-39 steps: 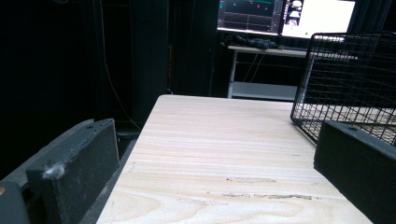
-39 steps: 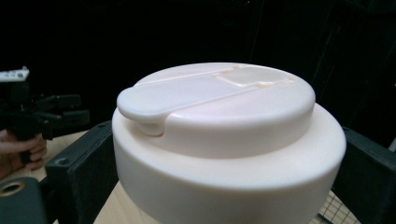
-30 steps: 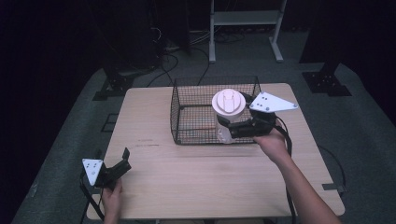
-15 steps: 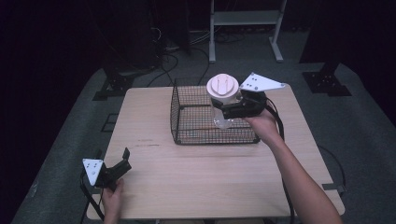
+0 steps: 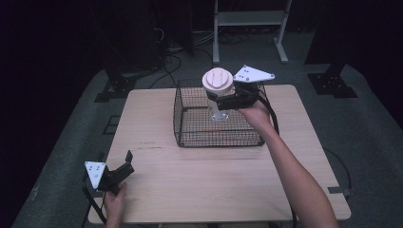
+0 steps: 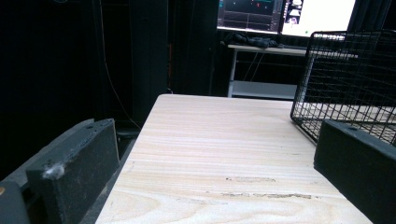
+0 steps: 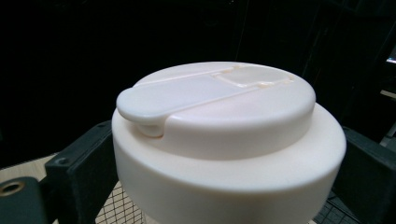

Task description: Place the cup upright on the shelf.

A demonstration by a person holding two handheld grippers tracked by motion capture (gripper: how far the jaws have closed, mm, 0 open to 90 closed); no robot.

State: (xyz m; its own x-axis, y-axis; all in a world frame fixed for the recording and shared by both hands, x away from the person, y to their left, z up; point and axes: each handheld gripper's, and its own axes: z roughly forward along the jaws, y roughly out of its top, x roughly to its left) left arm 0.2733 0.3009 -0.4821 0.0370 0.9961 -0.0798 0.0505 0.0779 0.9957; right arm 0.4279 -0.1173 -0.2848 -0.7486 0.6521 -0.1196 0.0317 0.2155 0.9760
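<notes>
One jar, one wire basket, two grippers, all on one wooden tabletop. My right gripper has the jar clamped: the jaws are closed against its clear body just under the wide cream lid, one black jaw on each side of it in the right gripper view. The jar hangs upright in the air, lifted above the open top of the basket, over the basket's far half, its base clear of the mesh floor as far as I can tell from the high view. The flip-top tab on the lid lies flat and shut. The basket is black mesh and sits toward the far edge of the tabletop, a little right of the middle; I see nothing else inside it. My right hand reaches over the basket's right side. Down at the near left corner of the tabletop my left gripper rests low in my left hand, jaws spread wide apart, holding nothing, touching nothing but bare wood beneath. In the left gripper view the two black jaws frame the boards, with the basket's corner well ahead on the right.
</notes>
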